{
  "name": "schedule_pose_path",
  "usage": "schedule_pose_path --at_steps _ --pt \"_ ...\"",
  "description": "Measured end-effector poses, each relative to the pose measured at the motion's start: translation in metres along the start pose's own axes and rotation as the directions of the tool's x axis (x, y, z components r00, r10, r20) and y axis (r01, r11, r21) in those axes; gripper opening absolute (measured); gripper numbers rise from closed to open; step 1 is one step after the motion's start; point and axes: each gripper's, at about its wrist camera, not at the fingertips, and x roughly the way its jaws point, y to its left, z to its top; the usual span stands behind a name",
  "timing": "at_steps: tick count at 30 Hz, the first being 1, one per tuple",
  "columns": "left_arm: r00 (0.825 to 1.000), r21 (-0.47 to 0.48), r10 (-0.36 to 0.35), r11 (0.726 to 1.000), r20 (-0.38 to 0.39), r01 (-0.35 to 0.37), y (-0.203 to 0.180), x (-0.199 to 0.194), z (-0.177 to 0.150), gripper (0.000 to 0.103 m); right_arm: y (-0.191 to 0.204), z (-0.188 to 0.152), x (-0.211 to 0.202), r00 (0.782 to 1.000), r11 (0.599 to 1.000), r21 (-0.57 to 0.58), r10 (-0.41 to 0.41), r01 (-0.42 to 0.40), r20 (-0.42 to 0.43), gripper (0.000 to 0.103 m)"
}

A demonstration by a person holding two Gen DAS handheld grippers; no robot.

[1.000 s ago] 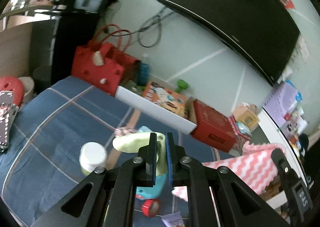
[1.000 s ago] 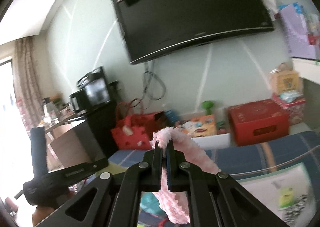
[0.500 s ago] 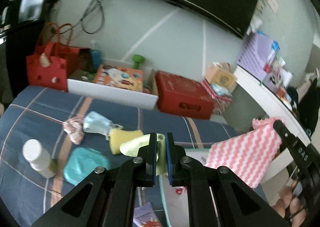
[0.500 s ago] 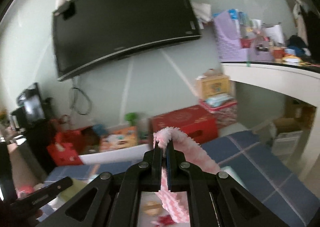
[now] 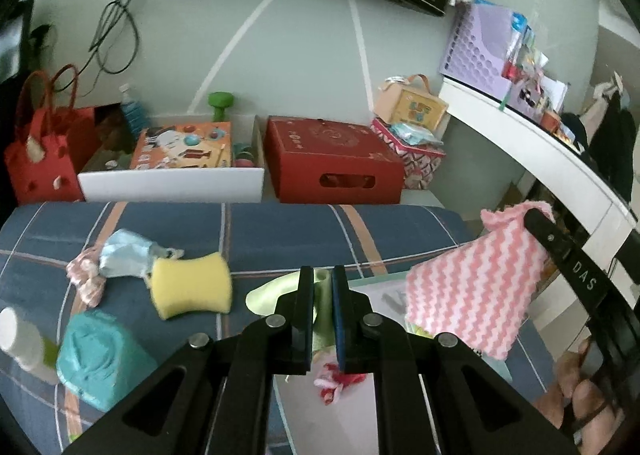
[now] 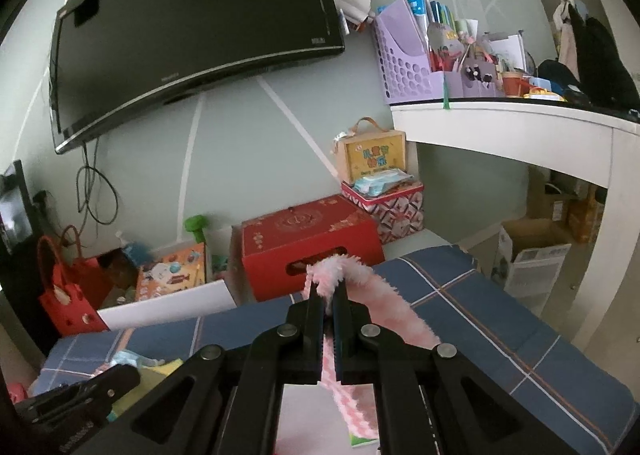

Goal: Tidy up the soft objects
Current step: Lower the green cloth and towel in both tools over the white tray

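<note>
You are in the middle of the job, not near its end. Your left gripper (image 5: 323,287) is pressed together on a pale green cloth (image 5: 266,295), which hangs from the jaws above the blue bed cover (image 5: 280,231). Your right gripper (image 6: 329,301) is pinching the top edge of a pink zigzag cloth (image 5: 472,295); in the left view it hangs free in the air at the right, above a white sheet (image 5: 372,295) that lies on the cover. So two soft things are lifted, but neither one is put down in any place yet, and I cannot tell from the pictures where they should go. Several soft things wait on the cover at the left: a yellow sponge (image 5: 192,289), a light blue cloth (image 5: 124,259) touching it, a small patterned cloth (image 5: 86,279) just beside that, and a teal pouch (image 5: 96,359) nearer to you. A small red and white thing (image 5: 338,383) lies under the left gripper. I judge most of the sorting is still to do.
</note>
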Motion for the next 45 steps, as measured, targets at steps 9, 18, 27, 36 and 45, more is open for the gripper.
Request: schedule_pose_path --at_steps 9,18,27,36,45 --pt "0.991 0.044 0.016 0.999 -0.135 -0.01 -0.006 0.057 -0.025 0.009 -0.001 -0.043 0.063 0.962 0.999 -0.041 -0.046 0.037 -0.268 0.004" --pt "0.971 0.041 0.029 0.999 -0.237 -0.02 -0.001 0.081 -0.043 0.009 0.0 -0.065 0.078 0.926 0.995 -0.089 -0.082 0.053 -0.369 0.006" --pt "0.951 0.029 0.061 0.998 -0.303 -0.055 0.008 0.095 -0.053 0.009 -0.016 -0.089 0.102 0.858 0.994 -0.054 -0.11 0.096 -0.502 0.006" --pt "0.932 0.016 0.084 0.996 -0.353 -0.084 0.014 0.101 -0.057 0.024 -0.031 -0.091 0.104 0.831 0.993 0.01 -0.094 0.119 -0.549 0.006" --pt "0.942 -0.015 0.094 0.994 -0.323 -0.104 0.018 0.075 -0.041 0.058 -0.032 -0.069 0.082 0.841 0.99 0.023 -0.107 0.14 -0.53 0.028"
